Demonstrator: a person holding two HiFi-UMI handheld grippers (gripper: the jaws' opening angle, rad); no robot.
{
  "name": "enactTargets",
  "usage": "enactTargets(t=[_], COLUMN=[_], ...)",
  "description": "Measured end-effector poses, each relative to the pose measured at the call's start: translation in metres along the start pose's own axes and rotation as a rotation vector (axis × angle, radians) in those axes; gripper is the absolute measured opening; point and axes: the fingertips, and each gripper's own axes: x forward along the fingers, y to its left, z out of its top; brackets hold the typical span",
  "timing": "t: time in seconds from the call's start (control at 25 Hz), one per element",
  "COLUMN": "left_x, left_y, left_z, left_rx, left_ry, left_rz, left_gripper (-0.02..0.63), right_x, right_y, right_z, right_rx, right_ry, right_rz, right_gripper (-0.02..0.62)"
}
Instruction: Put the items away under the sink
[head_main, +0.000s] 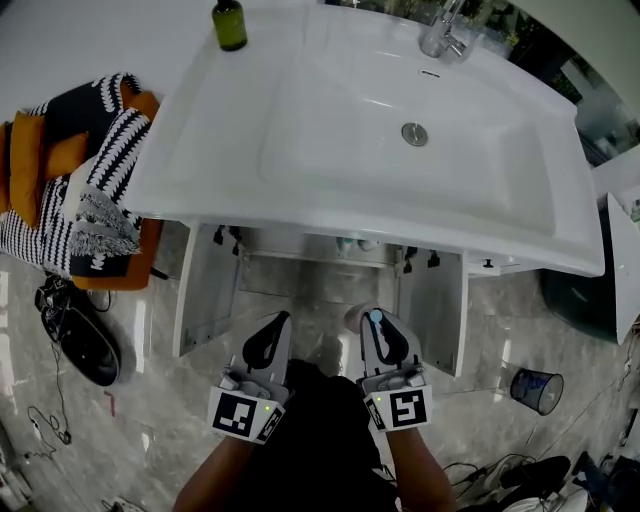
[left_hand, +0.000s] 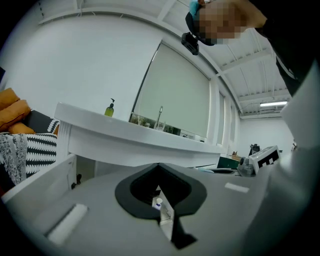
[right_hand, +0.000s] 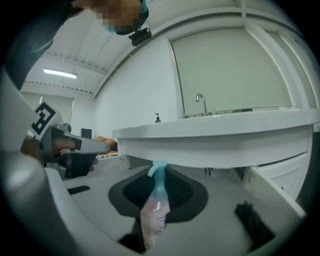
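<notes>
My right gripper (head_main: 378, 322) (right_hand: 155, 200) is shut on a clear pinkish spray bottle (right_hand: 152, 220) with a light blue nozzle, which points forward between the jaws. The bottle (head_main: 358, 318) shows just left of that gripper in the head view. My left gripper (head_main: 272, 325) (left_hand: 160, 200) has its jaws almost together, leaving a thin slit. A small white thing with a blue mark (left_hand: 158, 202) shows in the slit; I cannot tell if it is held. Both grippers hang low in front of the cabinet (head_main: 320, 270) under the white sink (head_main: 200, 130), its two doors (head_main: 205, 300) (head_main: 440, 305) swung open.
A green bottle (head_main: 229, 24) stands on the sink's back left corner, the faucet (head_main: 445, 35) at the back. Black-and-white and orange cloths (head_main: 90, 170) lie at the left, dark shoes (head_main: 75, 330) below them. A small bin (head_main: 537, 388) and cables are on the floor at right.
</notes>
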Motion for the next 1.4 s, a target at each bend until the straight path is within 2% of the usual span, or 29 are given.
enactTargets(t=[0.56, 0.72, 0.84, 1.4], left_x=[0.019, 0.021, 0.024, 0.036], left_y=[0.039, 0.052, 0.059, 0.062], left_z=[-0.081, -0.104, -0.113, -0.141], left_rx=[0.054, 0.068, 0.065, 0.078], left_ry=[-0.073, -0.085, -0.106, -0.108], left_rz=[-0.041, -0.023, -0.022, -0.051], left_gripper=[0.008, 0.008, 0.008, 0.008], right_x=[0.026, 0.033, 0.037, 0.033], right_y=[-0.007, -0.005, -0.008, -0.015], right_z=[-0.105, -0.131, -0.143, -0.178], right_rx=[0.003, -0.004, -0.015, -0.037], right_ry=[-0.026, -0.051, -0.064, -0.073], right_rz=[-0.063, -0.068, -0.076, -0.095], right_gripper=[0.072, 0.072, 0.072, 0.072])
